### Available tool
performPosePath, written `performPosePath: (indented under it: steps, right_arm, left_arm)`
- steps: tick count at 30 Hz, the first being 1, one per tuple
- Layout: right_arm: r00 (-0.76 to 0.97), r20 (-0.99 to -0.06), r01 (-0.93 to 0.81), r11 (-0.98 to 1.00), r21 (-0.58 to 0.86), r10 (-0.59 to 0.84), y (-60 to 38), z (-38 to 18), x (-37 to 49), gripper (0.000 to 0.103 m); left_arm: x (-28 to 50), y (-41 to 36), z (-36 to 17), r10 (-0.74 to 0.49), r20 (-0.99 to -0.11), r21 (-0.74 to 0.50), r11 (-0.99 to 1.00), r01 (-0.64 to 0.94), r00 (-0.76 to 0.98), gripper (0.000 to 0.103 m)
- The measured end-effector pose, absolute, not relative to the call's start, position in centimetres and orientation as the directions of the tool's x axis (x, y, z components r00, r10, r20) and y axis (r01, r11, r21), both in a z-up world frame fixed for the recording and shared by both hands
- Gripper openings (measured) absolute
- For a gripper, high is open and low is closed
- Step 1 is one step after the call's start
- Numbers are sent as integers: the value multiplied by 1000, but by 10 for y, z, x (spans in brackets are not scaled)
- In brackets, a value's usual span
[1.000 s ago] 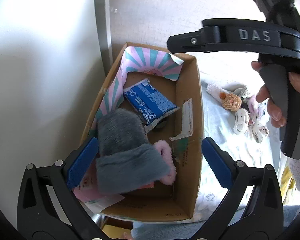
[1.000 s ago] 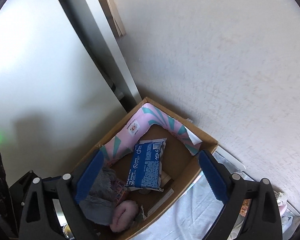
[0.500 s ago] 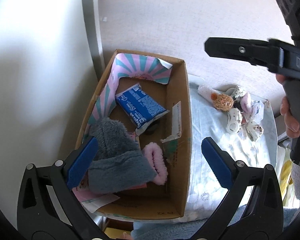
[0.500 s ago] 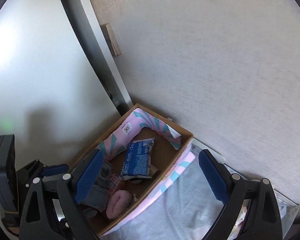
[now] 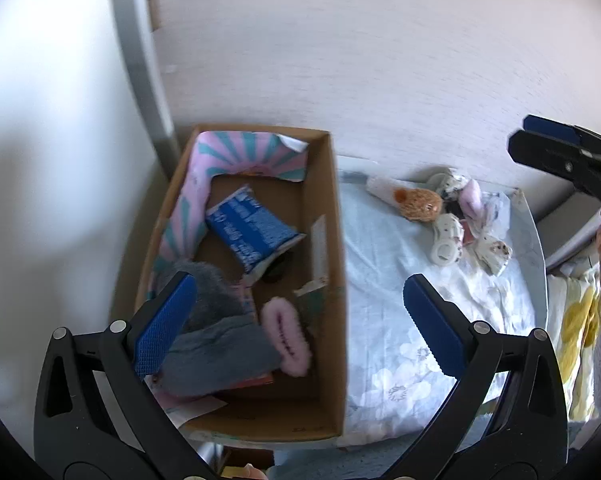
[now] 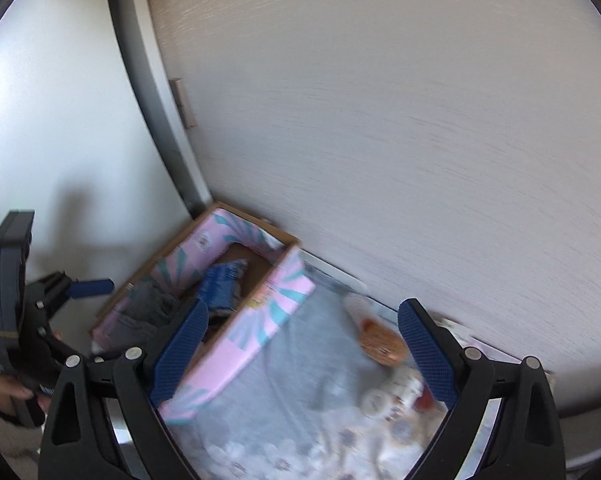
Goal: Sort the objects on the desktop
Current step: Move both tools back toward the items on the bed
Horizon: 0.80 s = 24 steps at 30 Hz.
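The left gripper [image 5: 298, 320] is hovering above the cardboard box [image 5: 332, 240], its fingers [image 5: 162, 326] spread wide and holding nothing. Inside the box, a blue packet [image 5: 250, 230], a grey fuzzy hat [image 5: 216, 344] and a pink fluffy hair clip [image 5: 286, 336] are lying together. Beside the box, on the floral cloth [image 5: 400, 344] covering the tabletop, a heap of small trinkets [image 5: 452, 220] is sitting near the wall. The right gripper [image 6: 302, 354] is hanging over that cloth, its fingers [image 6: 426, 350] likewise apart and empty.
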State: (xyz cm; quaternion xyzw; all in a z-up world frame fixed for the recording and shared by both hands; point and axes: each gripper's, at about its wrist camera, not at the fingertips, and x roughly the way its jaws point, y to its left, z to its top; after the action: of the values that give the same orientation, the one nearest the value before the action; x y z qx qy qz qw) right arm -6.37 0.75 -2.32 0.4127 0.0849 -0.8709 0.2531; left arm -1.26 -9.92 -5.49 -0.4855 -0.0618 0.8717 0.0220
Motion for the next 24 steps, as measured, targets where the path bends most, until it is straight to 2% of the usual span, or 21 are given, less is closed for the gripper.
performPosePath:
  steps: [7, 24]
  right_arm:
    - [-586, -770, 412, -911, -15, -253, 58, -26, -41, 95]
    - [-556, -818, 160, -984, 72, -150, 184, -60, -6, 95]
  left_arm:
    - [-20, -61, -56, 141, -847, -125, -990, -66, -513, 103]
    - [-42, 3, -91, 262, -859, -223, -965, -140, -440, 103]
